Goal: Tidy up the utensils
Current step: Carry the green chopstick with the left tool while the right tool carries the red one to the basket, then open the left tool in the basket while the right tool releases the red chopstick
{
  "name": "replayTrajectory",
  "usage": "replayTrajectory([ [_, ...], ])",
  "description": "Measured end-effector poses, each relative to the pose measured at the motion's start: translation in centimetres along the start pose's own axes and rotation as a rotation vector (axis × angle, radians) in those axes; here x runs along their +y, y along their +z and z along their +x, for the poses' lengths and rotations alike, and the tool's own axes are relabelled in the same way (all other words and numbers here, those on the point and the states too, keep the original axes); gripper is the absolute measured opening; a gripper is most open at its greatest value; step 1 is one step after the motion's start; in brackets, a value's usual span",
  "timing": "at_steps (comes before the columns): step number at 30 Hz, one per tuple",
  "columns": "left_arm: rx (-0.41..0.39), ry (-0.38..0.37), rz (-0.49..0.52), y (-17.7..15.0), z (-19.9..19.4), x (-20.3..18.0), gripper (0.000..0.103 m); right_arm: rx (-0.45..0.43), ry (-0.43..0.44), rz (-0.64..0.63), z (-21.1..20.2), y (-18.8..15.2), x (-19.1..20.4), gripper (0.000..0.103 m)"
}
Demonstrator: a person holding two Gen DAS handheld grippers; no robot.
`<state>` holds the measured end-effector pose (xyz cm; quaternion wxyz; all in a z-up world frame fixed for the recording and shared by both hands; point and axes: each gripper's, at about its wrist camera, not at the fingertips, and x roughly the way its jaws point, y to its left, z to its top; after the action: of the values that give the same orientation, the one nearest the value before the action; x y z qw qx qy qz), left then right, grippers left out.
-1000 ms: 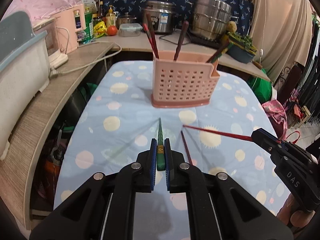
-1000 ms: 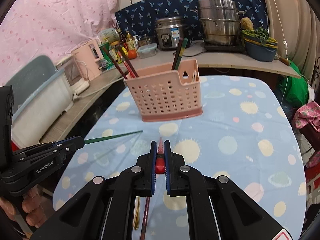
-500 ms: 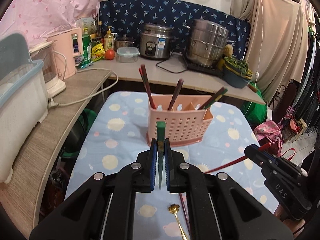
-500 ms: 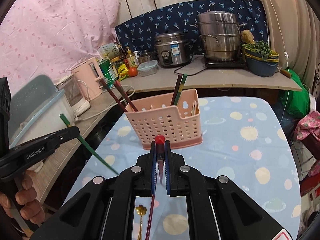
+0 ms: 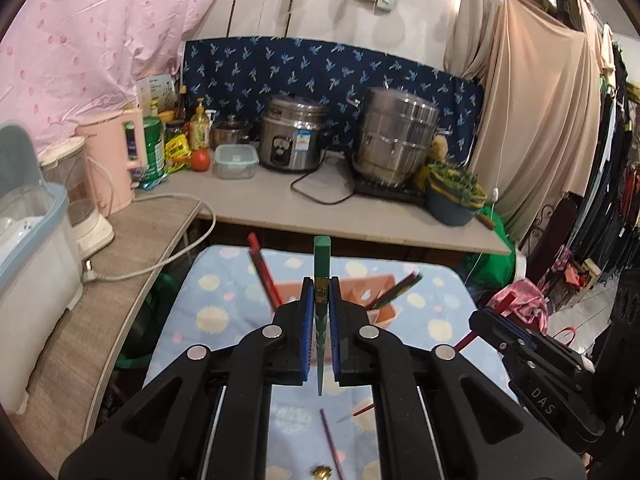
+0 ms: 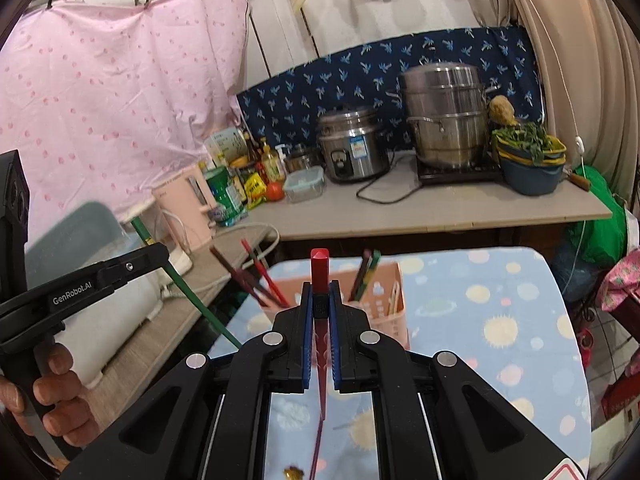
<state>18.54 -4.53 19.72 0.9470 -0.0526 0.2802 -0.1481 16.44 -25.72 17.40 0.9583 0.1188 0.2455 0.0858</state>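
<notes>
While both claws hang above the table (image 5: pixel 188 320), each one holds a chopstick. The left gripper (image 5: pixel 319 300) is squeezed tight on a green chopstick (image 5: pixel 321 256). Its thick end sticks up past the fingertips and its thin end points down toward the table. The right gripper (image 6: pixel 319 300) is squeezed tight on a red chopstick (image 6: pixel 319 268) the same way, thick end up.

A pink basket (image 6: pixel 384 300) stands on the table, just behind both claws. Some chopsticks already stand inside the pink basket, leaning to its left side and its right side. The table has a light blue cloth with round spots.

In front of the pink basket, close to the cameras, one more thin chopstick (image 5: pixel 332 448) lies flat on the cloth. A small gold spoon (image 5: pixel 320 473) lies beside it. A hand (image 6: pixel 48 396) holds the left gripper's handle, left of the pink basket.
</notes>
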Motion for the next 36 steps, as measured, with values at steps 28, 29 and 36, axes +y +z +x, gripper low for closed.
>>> replayTrajectory([
  [28,-0.049,0.086,0.000,6.4,8.2,0.8,0.007,0.013,-0.075,0.014,11.2,6.7,-1.9,0.007],
  [29,-0.045,0.089,0.000,6.3,8.5,0.8,0.007,0.021,-0.076,0.016,11.5,6.7,-2.1,0.007],
  [36,-0.017,0.093,-0.015,5.9,10.0,1.3,0.007,0.054,-0.087,0.005,12.8,5.8,-2.2,0.007],
])
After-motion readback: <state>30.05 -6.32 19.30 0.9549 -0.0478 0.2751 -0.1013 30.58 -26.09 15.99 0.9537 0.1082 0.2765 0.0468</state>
